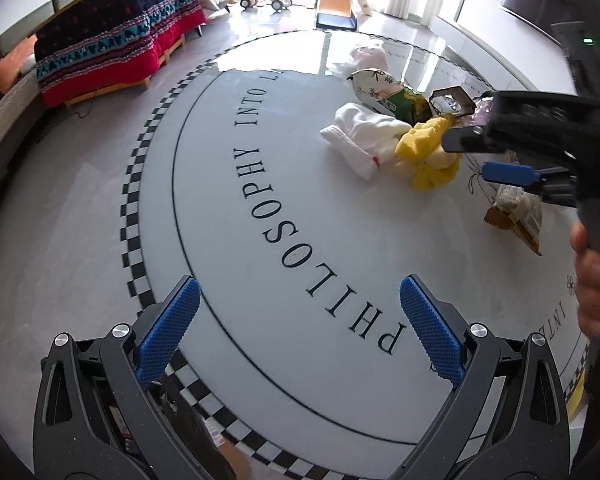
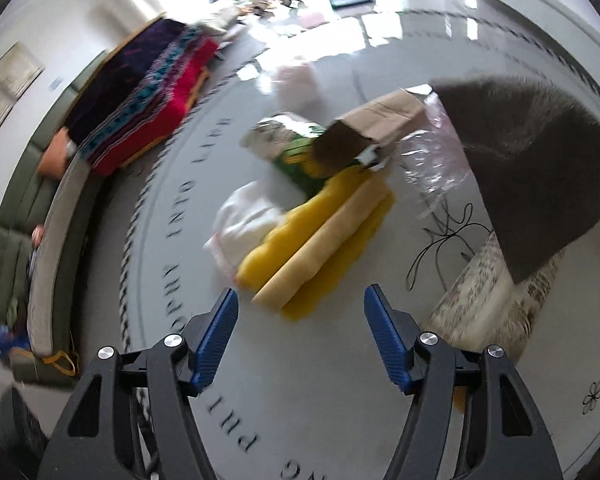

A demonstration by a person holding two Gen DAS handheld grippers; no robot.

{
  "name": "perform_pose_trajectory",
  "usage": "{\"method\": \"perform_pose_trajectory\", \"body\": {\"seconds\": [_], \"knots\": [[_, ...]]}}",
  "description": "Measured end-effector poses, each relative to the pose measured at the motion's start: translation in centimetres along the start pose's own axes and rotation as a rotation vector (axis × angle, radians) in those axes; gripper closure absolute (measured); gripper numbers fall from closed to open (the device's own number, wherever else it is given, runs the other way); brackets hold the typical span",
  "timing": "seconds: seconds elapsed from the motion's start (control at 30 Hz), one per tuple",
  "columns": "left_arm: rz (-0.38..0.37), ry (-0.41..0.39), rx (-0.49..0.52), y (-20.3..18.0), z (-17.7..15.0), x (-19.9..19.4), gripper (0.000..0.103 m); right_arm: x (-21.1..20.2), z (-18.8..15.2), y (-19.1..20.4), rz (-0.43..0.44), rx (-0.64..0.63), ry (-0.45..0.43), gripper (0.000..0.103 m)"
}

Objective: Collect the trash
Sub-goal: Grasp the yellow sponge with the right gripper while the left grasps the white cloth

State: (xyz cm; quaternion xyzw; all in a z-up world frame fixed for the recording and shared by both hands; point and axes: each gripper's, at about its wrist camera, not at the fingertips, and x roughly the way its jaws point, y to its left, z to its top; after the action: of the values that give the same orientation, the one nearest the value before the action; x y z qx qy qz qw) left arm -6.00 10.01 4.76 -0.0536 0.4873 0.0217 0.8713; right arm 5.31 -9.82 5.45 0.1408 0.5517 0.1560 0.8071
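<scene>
A pile of litter lies on a round white top point(image 1: 300, 208) printed with black letters. In the left wrist view it holds a white cloth point(image 1: 360, 140), a yellow cloth point(image 1: 424, 152), a green and white snack bag point(image 1: 388, 92) and a brown wrapper point(image 1: 516, 216). My left gripper point(image 1: 300, 284) is open and empty, well short of the pile. My right gripper point(image 1: 472, 156) hovers at the pile's right side. In the blurred right wrist view, the right gripper point(image 2: 300, 292) stands open just short of the folded yellow cloth point(image 2: 320, 240), nothing between its pads.
A brown cardboard box point(image 2: 376, 128), clear plastic point(image 2: 432, 160), a grey cloth point(image 2: 540, 168) and a patterned packet point(image 2: 492, 300) lie around the yellow cloth. A checkered border point(image 1: 134, 240) rims the top. A blanket-covered couch point(image 1: 112, 40) stands at the far left. A person's hand point(image 1: 592, 280) grips the right tool.
</scene>
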Motion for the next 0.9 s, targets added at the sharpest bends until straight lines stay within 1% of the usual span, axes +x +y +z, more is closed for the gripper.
{"method": "perform_pose_trajectory", "body": {"seconds": [0.17,0.3,0.47,0.5,0.53,0.57,0.6,0.67,0.7,0.77,0.9], "knots": [[-0.005,0.008,-0.003,0.1,0.2,0.4,0.006,1.9,1.3,-0.7,0.005,0.064,0.013,0.035],[-0.001,0.018,-0.002,0.1,0.3,0.7,0.006,2.7,2.1,-0.2,0.011,0.084,0.023,0.033],[0.003,0.024,0.006,-0.1,0.5,0.9,0.006,3.8,3.2,0.4,0.014,0.083,0.032,0.032],[0.007,0.026,0.007,-0.2,0.4,0.9,0.006,3.8,3.3,0.6,0.014,0.073,0.029,0.038],[0.01,0.028,0.007,-0.2,0.4,0.9,0.006,3.7,3.3,0.9,0.008,0.045,0.017,0.041],[0.012,0.03,0.009,-0.3,0.5,0.9,0.006,3.4,3.3,1.1,0.005,0.031,0.011,0.049],[0.012,0.03,0.009,-0.3,0.6,0.9,0.006,3.0,3.1,1.3,0.008,0.016,0.006,0.053],[0.013,0.027,0.01,-0.5,0.8,0.9,0.006,2.5,2.9,1.2,0.038,0.005,0.009,0.058],[0.013,0.026,0.012,-0.7,0.8,0.9,0.006,2.0,2.5,1.3,0.06,-0.005,0.014,0.06],[0.016,0.022,0.021,-1.2,0.9,0.8,0.006,1.2,2.0,1.6,0.077,-0.028,0.013,0.061],[0.003,0.018,0.04,-1.9,1.3,0.6,0.006,-1.9,1.1,2.2,0.087,-0.088,-0.035,0.062]]}}
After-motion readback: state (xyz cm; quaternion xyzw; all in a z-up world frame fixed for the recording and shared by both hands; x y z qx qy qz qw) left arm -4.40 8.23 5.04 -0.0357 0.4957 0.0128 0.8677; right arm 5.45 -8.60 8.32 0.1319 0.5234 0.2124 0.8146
